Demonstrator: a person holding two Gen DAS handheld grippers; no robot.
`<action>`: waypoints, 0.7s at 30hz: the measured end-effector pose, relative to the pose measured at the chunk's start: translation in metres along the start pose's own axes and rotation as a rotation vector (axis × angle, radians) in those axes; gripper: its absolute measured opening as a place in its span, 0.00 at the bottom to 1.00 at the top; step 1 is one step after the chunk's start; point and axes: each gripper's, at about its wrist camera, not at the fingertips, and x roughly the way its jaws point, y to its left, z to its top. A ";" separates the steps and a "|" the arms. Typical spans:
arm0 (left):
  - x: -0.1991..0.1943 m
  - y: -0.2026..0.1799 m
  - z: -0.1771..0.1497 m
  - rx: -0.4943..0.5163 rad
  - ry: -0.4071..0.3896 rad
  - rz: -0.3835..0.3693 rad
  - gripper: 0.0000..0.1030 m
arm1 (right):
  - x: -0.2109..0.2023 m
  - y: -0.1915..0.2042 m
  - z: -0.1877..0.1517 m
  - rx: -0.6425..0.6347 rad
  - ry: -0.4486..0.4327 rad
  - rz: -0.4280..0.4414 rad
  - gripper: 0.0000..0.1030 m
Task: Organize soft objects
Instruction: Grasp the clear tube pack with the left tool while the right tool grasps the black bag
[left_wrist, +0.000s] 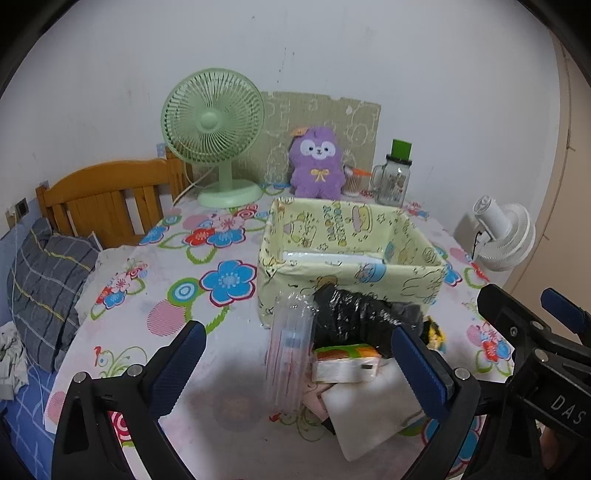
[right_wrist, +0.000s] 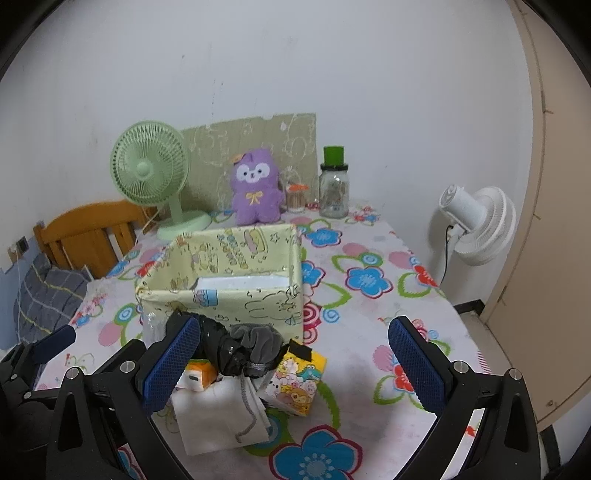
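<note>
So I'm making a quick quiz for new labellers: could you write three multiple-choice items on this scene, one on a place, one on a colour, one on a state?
1. Where does the purple plush toy stand?
A. inside the yellow cartoon-print fabric box
B. at the back of the table, behind the box
C. on the bed

2. What colour is the round desk fan beside the plush toy?
A. pale green
B. red
C. black

3. How are the left gripper and right gripper?
A. both open
B. both shut on cloth
C. left shut, right open

Answers: 1 B, the toy sits before the wall, beyond the box. 2 A, its cage and base are pale green. 3 A, each gripper's blue pads stand wide apart, holding nothing.
</note>
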 end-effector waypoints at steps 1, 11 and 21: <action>0.002 0.000 0.000 -0.001 0.005 0.002 0.98 | 0.004 0.001 -0.001 -0.002 0.006 0.002 1.00; 0.033 0.006 -0.004 -0.001 0.064 0.013 0.94 | 0.037 0.016 -0.006 -0.028 0.064 0.027 1.00; 0.059 0.014 -0.006 -0.005 0.119 0.034 0.86 | 0.072 0.035 -0.009 -0.065 0.134 0.077 0.95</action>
